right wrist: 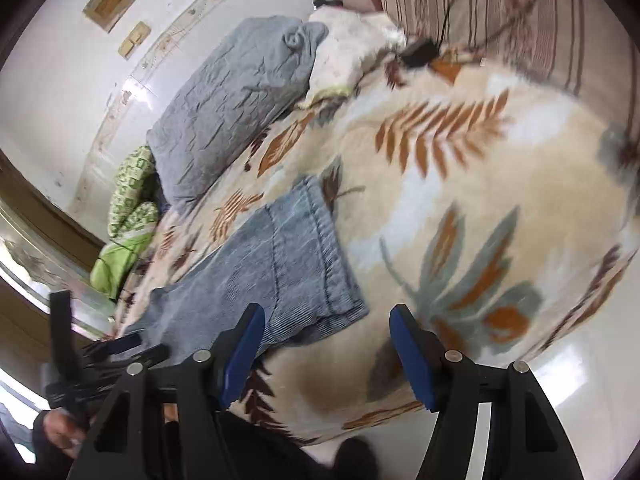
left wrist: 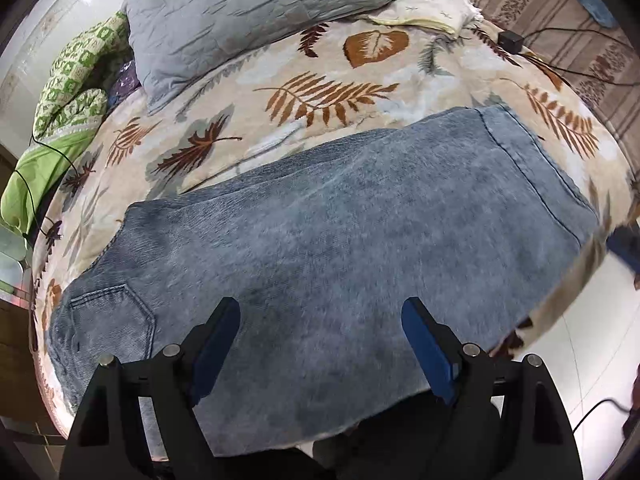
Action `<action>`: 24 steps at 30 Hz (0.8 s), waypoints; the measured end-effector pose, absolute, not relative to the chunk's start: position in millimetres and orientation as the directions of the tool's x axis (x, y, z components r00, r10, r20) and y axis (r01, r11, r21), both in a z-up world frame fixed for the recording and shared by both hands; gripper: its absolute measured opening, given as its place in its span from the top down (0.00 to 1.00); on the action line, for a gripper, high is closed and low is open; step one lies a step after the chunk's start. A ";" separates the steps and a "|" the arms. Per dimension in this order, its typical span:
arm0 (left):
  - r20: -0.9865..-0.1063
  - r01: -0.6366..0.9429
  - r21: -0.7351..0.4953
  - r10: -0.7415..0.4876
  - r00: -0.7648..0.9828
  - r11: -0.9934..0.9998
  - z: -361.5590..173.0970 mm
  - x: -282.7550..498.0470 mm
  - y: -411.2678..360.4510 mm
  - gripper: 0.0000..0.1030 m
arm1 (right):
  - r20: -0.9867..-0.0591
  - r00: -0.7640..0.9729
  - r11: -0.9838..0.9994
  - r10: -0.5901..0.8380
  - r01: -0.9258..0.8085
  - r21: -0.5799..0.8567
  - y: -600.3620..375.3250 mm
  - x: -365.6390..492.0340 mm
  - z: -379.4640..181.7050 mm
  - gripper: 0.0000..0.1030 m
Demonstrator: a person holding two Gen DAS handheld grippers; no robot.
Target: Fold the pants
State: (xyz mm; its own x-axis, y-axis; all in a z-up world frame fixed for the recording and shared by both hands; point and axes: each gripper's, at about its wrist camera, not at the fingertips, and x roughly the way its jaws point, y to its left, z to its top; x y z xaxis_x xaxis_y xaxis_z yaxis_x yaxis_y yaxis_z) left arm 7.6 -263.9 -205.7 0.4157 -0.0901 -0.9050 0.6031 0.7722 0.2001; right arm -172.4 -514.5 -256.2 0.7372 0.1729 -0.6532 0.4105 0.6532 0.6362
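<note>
The jeans (left wrist: 328, 248) lie flat on the bed, on a leaf-patterned blanket (left wrist: 320, 80), already doubled so that the hemmed leg ends (right wrist: 320, 248) rest on top at one side and the back pocket (left wrist: 108, 316) shows at the other. The near edge of the denim runs close to the edge of the bed, beside the pale floor (left wrist: 580, 340).

The left tongs (left wrist: 320, 344) hang released over the middle of the denim, nothing between the blue pads (left wrist: 424, 348). The right tongs (right wrist: 326, 350) are also released; they sit just off the hem corner, over bare blanket, with the denim beside the left pad rather than between the two.

The likely trouble lies in the next pick-up. If the right tongs clench where they are, they would catch blanket pile instead of denim, or only the top layer of the hem, and the stacked legs would slide apart. A pinch by the left tongs in mid-fabric rather than at an edge would bunch the cloth and skew the fold. A pull toward the near side could drag the jeans off the bed.
</note>
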 end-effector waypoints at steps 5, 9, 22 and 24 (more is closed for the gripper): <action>-0.892 0.582 0.264 -0.035 0.450 0.769 -224.8 21.6 -260.5 0.19 | -0.630 0.741 0.595 0.233 0.404 0.695 -513.2 -165.0 -278.2 0.33; -0.878 0.574 0.288 -0.029 0.478 0.767 -240.8 29.3 -255.2 0.11 | -0.633 0.739 0.587 0.230 0.414 0.696 -512.6 -161.4 -283.7 0.33; -0.830 0.626 0.296 -0.131 0.543 0.721 -201.9 -5.0 -274.5 0.11 | -0.684 0.730 0.819 0.006 0.389 0.422 -478.5 -132.3 -227.8 0.46; -0.825 0.627 0.307 -0.128 0.550 0.717 -202.2 -5.8 -275.2 0.11 | -0.705 0.708 0.828 0.031 0.377 0.416 -468.7 -123.2 -237.6 0.53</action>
State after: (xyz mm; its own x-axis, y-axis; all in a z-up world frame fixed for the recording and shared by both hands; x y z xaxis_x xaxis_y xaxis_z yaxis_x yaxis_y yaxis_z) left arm -5.8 -275.2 -202.2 0.5498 -0.1275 -0.8255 0.6265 0.7166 0.3066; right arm -123.2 -468.7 -237.6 0.7084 0.0313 -0.7051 0.3770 0.8277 0.4156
